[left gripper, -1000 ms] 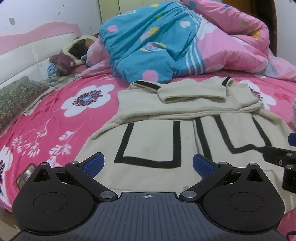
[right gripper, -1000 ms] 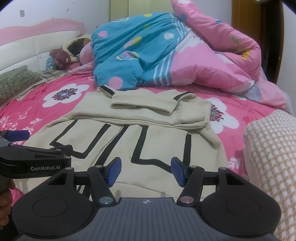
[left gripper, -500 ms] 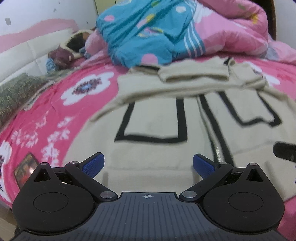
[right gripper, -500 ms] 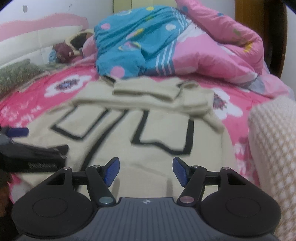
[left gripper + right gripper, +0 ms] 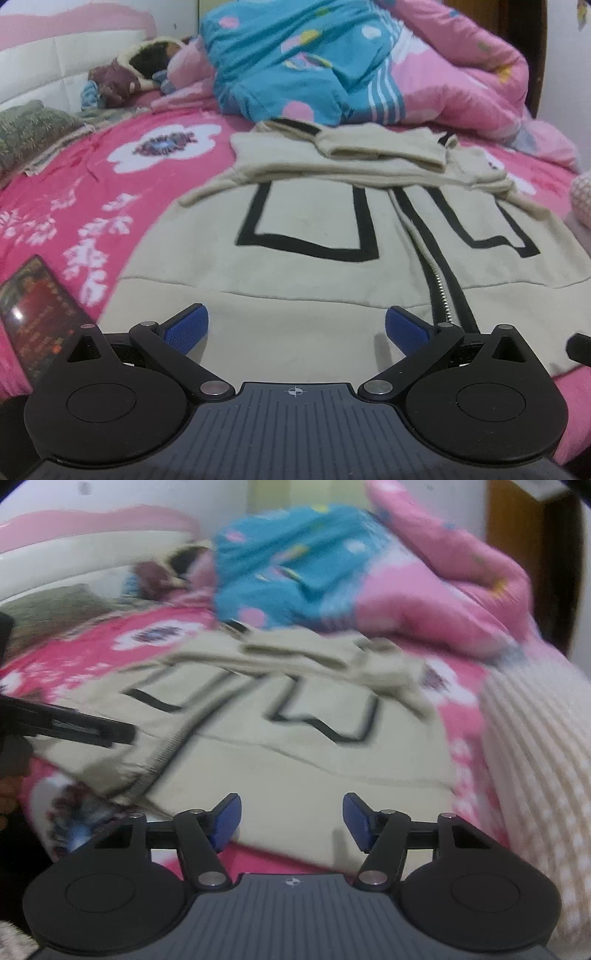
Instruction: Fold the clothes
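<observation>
- Spread across a pink flowered bed (image 5: 110,206): cream zip-up jacket (image 5: 314,266), front side up, hem nearest the cameras, collar end far off against a heaped blue-and-pink quilt (image 5: 332,66).
- Sleeves already folded in across the chest, stacked in a band at the far end; lower body flat and wide open, fitting a fold partly made.
- Bold black rectangles outlined on both front panels; metal zipper (image 5: 439,291) running down the middle, slightly right.
- Left claw (image 5: 295,328) wide open, empty, low over the hem just left of the zipper, seemingly lined up to take the near edge.
- Right claw (image 5: 291,818) likewise parted, holding nothing, at the hem's right half; view blurred.
- Phone (image 5: 33,314) lying near left, beside the jacket.
</observation>
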Available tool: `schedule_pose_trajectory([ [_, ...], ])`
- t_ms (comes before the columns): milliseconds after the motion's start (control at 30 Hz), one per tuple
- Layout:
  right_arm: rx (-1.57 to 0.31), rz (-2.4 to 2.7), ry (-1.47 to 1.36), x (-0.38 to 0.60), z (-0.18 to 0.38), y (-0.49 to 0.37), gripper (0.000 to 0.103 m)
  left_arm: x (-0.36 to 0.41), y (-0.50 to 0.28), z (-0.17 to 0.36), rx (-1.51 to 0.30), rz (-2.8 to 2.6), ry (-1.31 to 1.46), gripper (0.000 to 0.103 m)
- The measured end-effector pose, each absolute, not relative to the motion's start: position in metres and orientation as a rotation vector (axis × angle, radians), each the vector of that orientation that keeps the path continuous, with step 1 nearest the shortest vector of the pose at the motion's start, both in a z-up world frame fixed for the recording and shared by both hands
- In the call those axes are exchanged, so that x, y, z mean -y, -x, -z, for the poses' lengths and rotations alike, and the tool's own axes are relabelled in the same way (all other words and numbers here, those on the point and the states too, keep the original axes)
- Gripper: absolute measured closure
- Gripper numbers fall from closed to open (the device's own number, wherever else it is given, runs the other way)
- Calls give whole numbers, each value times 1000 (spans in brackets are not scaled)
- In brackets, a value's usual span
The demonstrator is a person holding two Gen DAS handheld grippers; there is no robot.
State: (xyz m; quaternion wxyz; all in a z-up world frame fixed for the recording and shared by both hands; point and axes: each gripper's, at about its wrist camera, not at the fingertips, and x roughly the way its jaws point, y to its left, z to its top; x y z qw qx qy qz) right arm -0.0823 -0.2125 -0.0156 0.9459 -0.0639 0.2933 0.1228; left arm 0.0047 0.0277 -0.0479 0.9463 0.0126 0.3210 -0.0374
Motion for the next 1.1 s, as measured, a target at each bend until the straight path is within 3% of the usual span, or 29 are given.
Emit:
schedule_pose_trajectory([
  [167,-563,-441,322,167,23,90,59,-35,5,48,-599,78,-96,0],
  [467,-520,-471,472,139,35,91,102,-39,13,48,-570,155,-102,7],
  [933,-538,-611,581,145,44,96,102,-43,33,48,-533,226,-185,9],
  [1100,-479,-632,566,148,21,111,100,-54,42,47,-533,200,-230,9],
])
